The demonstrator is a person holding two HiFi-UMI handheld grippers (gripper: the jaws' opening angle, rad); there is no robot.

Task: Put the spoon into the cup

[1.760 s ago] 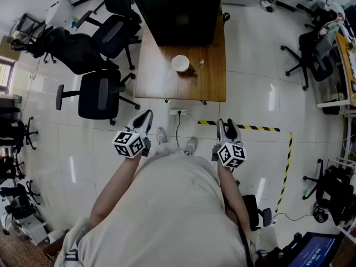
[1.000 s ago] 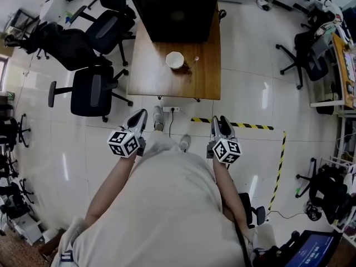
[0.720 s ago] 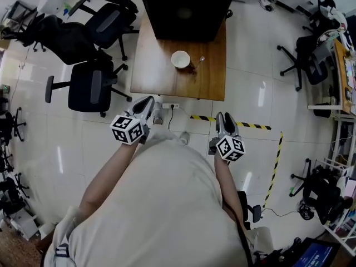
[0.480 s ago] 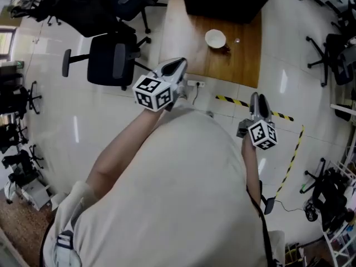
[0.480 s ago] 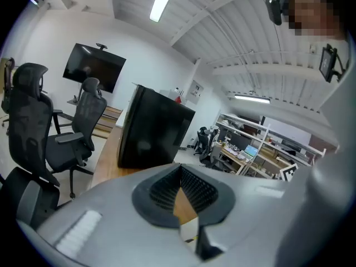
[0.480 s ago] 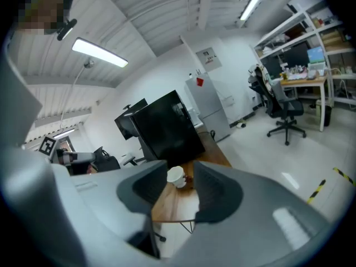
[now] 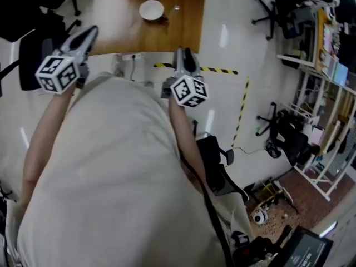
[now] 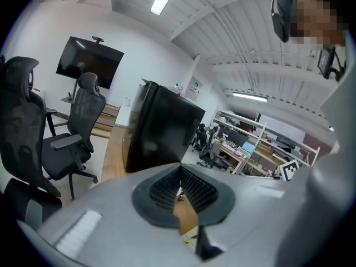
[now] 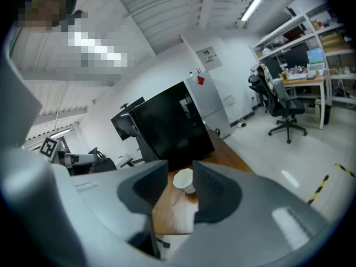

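The spoon (image 7: pixel 176 8) is seen lying on the wooden surface (image 7: pixel 186 29) just right of the white cup (image 7: pixel 151 9), so no part of the task is judged done: reaching, grasping and placing are all left. The right gripper (image 7: pixel 185 53), well short of the cup, is held apart and empty, its jaws having just been closing a little. The left gripper (image 7: pixel 90 32) is closed on nothing. No brand or writing can be read; only square markers are shown on the 2 gripper cubes.
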